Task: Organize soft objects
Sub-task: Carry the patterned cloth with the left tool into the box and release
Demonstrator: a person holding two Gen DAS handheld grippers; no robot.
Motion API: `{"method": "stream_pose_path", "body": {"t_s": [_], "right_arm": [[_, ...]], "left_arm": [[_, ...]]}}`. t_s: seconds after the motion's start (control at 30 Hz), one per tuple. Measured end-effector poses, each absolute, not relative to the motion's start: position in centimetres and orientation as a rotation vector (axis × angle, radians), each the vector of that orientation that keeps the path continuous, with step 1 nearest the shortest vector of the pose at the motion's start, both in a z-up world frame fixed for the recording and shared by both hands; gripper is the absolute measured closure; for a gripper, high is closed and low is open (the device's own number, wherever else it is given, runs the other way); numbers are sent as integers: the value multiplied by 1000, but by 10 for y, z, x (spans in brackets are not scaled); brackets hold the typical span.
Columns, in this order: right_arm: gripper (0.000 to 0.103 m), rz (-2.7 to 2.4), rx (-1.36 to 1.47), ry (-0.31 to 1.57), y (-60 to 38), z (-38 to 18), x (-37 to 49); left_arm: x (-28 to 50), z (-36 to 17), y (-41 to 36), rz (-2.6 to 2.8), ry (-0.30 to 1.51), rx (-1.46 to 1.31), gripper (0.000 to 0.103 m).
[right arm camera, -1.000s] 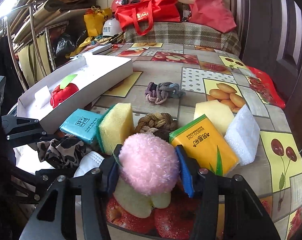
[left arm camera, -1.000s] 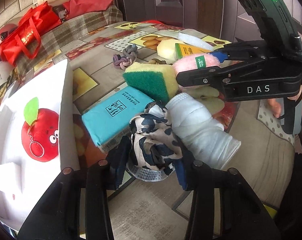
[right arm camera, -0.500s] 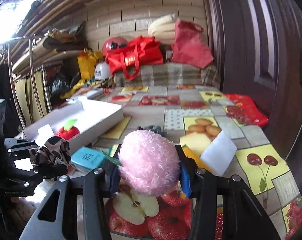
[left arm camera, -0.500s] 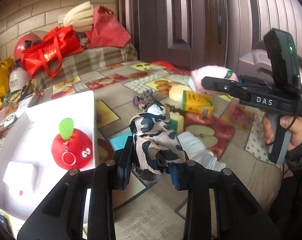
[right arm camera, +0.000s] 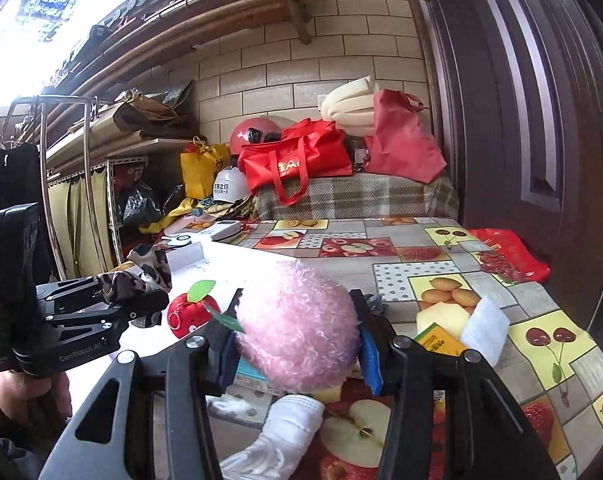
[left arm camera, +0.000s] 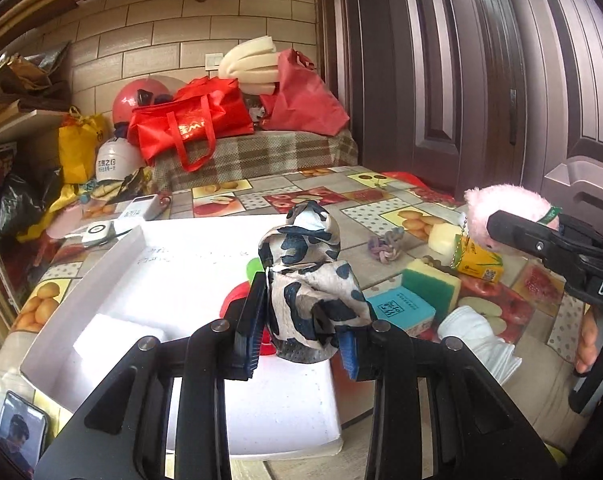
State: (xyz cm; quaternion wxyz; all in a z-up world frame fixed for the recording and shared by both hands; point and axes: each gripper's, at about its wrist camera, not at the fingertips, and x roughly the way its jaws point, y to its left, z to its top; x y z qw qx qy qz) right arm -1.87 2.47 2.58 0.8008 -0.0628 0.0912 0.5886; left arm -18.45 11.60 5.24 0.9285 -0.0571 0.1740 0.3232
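Observation:
My left gripper is shut on a black-and-white patterned cloth and holds it in the air over the near end of the white box. My right gripper is shut on a pink fluffy ball, raised above the table; the ball also shows in the left wrist view. A red plush apple lies in the white box, partly hidden behind the cloth in the left wrist view.
On the fruit-print tablecloth lie a yellow-green sponge, a teal tissue pack, a white rolled cloth, an orange pack, a knotted rope and white foam. Red bags sit at the back.
Both grippers have lifted their objects off the table pile. The left one has carried the patterned cloth left, over the white box. The right one has raised the pink ball.

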Motion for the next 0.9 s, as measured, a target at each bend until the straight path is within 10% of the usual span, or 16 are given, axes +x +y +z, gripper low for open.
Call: {"method": "stream_pose_path", "body": {"t_s": [0.9], "right_arm": [[54, 1402, -299, 313, 115, 5, -77]], "left_arm": [[-257, 44, 209, 948, 283, -345, 72]]}}
